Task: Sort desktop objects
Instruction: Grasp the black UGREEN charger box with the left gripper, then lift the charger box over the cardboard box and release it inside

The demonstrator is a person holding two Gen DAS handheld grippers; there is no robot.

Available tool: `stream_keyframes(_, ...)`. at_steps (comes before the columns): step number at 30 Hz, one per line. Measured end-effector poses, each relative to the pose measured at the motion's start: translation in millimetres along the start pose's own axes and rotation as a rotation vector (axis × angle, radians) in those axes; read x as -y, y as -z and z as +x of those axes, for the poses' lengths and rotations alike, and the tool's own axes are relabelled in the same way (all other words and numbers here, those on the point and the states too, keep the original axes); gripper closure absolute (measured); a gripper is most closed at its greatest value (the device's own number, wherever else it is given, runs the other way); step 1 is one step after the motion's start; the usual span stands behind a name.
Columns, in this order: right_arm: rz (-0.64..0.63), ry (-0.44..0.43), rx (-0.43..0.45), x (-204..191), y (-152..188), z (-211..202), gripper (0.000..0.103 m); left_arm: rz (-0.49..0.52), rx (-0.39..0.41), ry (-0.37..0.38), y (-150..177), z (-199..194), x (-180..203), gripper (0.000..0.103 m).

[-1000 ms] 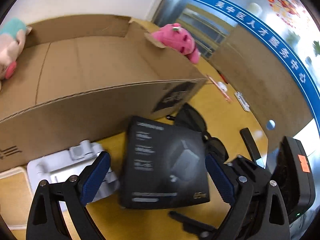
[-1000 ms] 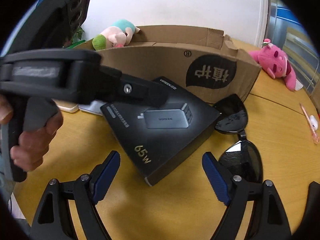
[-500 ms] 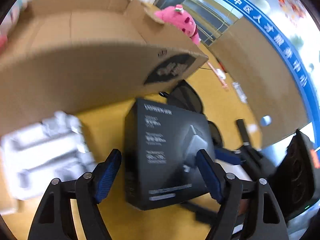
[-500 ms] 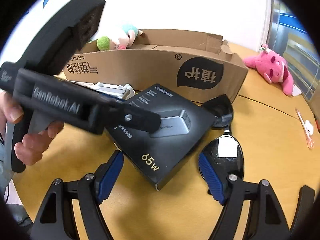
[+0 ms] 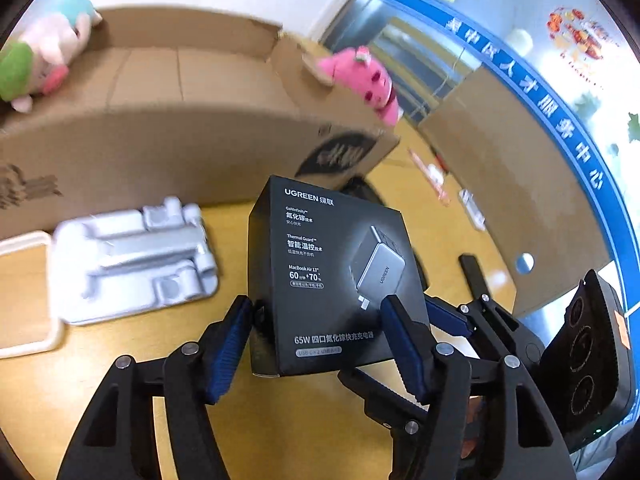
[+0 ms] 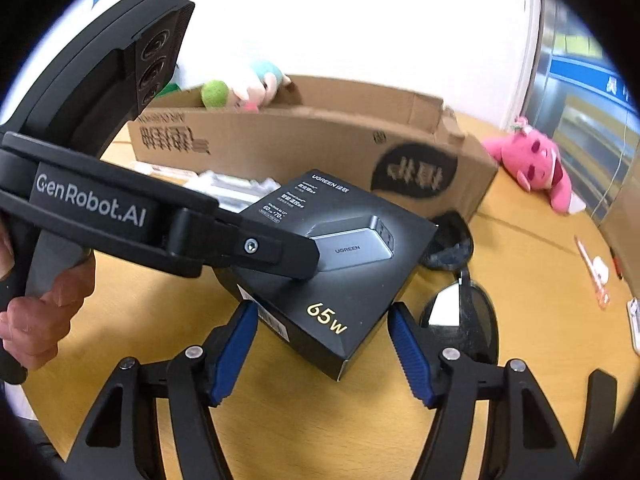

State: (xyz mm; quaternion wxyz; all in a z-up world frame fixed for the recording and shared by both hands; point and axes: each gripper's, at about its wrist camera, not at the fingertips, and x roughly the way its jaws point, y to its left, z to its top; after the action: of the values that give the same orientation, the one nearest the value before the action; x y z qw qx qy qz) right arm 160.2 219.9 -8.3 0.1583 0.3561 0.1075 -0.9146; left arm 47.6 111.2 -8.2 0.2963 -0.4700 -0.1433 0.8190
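Observation:
A black charger box (image 5: 332, 272) is clamped between the fingers of my left gripper (image 5: 316, 344) and is tilted up off the yellow table (image 5: 280, 420). In the right wrist view the same box (image 6: 340, 264) sits in front of my right gripper (image 6: 324, 344), which is open with its fingers either side of the box's near corner, not touching. Black sunglasses (image 6: 464, 312) lie right of the box. A large open cardboard box (image 6: 320, 148) stands behind.
A white moulded tray (image 5: 132, 260) and a cream tray (image 5: 24, 296) lie left of the charger box. A pink plush (image 6: 536, 164) lies at the right. A pastel plush (image 6: 248, 88) rests at the carton's far left corner. Small items (image 6: 596, 272) lie far right.
My left gripper moved in and shut on the charger box, then raised its near end. My right gripper came a little closer to the box and stays open.

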Motion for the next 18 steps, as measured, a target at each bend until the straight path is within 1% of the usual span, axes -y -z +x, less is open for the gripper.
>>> stream_keyframes(2, -0.014, 0.010, 0.042, -4.8, -8.1, -9.6, 0.036, 0.013, 0.047, -0.011, -4.9, -20.2, 4.2, 0.034)
stream_keyframes(6, -0.045, 0.022, 0.136, -14.3, -37.2, -30.9, 0.036, 0.069, 0.143, -0.053, -25.0, -62.7, 18.9, 0.034)
stream_keyframes(9, -0.074, 0.030, 0.215, -18.0, -68.3, -45.7, 0.037, 0.117, 0.215, -0.084, -46.4, -92.7, 29.9, 0.034)
stream_keyframes(15, -0.119, 0.032, 0.323, -23.1, -133.6, -65.6, 0.037, 0.185, 0.332, -0.149, -95.2, -145.1, 40.9, 0.034)
stream_keyframes(17, -0.138, 0.032, 0.354, -25.2, -154.3, -70.4, 0.037, 0.197, 0.370, -0.165, -114.3, -164.6, 45.1, 0.034)
stream_keyframes(18, -0.145, 0.028, 0.372, -26.1, -167.0, -73.3, 0.037, 0.201, 0.383, -0.171, -118.6, -172.2, 43.6, 0.034)
